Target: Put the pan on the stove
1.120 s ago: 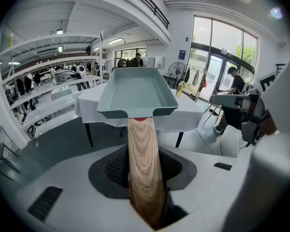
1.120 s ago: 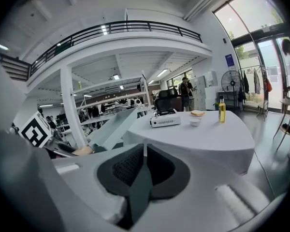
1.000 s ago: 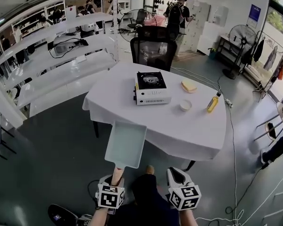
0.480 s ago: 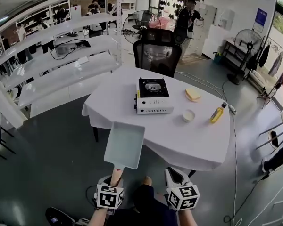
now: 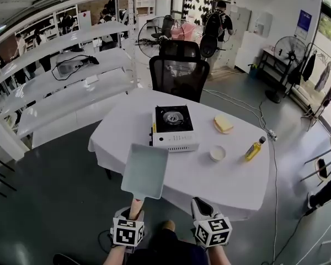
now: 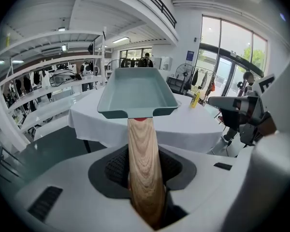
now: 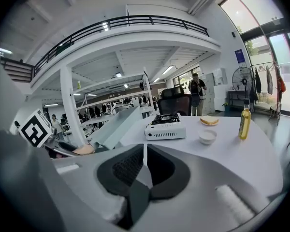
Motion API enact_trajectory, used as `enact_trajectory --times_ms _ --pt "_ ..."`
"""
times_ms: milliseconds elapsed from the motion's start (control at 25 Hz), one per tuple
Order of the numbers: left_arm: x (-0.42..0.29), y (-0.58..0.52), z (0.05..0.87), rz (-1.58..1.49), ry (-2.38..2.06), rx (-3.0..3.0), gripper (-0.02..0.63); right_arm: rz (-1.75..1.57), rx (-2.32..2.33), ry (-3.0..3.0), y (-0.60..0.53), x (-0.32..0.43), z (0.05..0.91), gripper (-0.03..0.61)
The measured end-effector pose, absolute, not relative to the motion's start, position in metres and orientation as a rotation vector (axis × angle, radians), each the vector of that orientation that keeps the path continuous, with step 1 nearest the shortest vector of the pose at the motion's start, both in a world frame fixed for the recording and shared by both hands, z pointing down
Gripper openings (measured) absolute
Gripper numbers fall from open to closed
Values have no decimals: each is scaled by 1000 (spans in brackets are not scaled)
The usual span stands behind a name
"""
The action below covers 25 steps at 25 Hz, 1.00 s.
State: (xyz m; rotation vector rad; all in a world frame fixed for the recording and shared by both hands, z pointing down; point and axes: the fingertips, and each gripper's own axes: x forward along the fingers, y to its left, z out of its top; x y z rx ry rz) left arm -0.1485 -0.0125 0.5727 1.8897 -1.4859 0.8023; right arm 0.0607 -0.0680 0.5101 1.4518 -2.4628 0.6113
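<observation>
two grippers sit nearest: the left gripper (image 5: 135, 210) clamps the wooden handle (image 6: 143, 168) of the pan (image 5: 145, 171), which hangs in the air by the near edge of the table (image 5: 231, 175); the right gripper (image 5: 200, 205) is closed, empty. the pan looks stiff and likely front-heavy, so grip that handle firmly. farther off, the stove (image 5: 174, 127) waits.

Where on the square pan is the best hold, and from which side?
Its wooden handle, approached from the free end with jaws across its width: it is the only narrow part, sticking straight out from the wide tray-shaped pan. The left gripper grips it this way.
</observation>
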Motion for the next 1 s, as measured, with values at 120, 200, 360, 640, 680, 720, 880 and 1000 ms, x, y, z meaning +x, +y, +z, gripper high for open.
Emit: enact_trajectory --times_ms 120,200,360,640,680,720,880,1000 --pt "-149 -40 572 794 -1500 1886 137 609 1445 -2469 -94 62 511 25" --pt "-150 -56 572 794 -1507 1880 137 613 1445 -2468 -109 63 512 25" --pt "-147 -83 573 795 -1509 1870 137 624 1447 -2460 -135 69 516 25" --pt "-142 -122 580 777 -1526 1853 137 624 1414 -2478 -180 68 525 25" --pt "-142 -126 582 772 -1532 1851 137 617 1409 -2483 -186 68 527 25" --pt "-141 -130 584 768 -1537 1848 137 611 1405 -2489 -192 68 528 25" --pt "-140 -133 589 758 -1551 1830 137 613 1384 -2496 -198 68 534 25" --pt "-138 -125 594 756 -1544 1813 137 643 1357 -2482 -191 66 543 25"
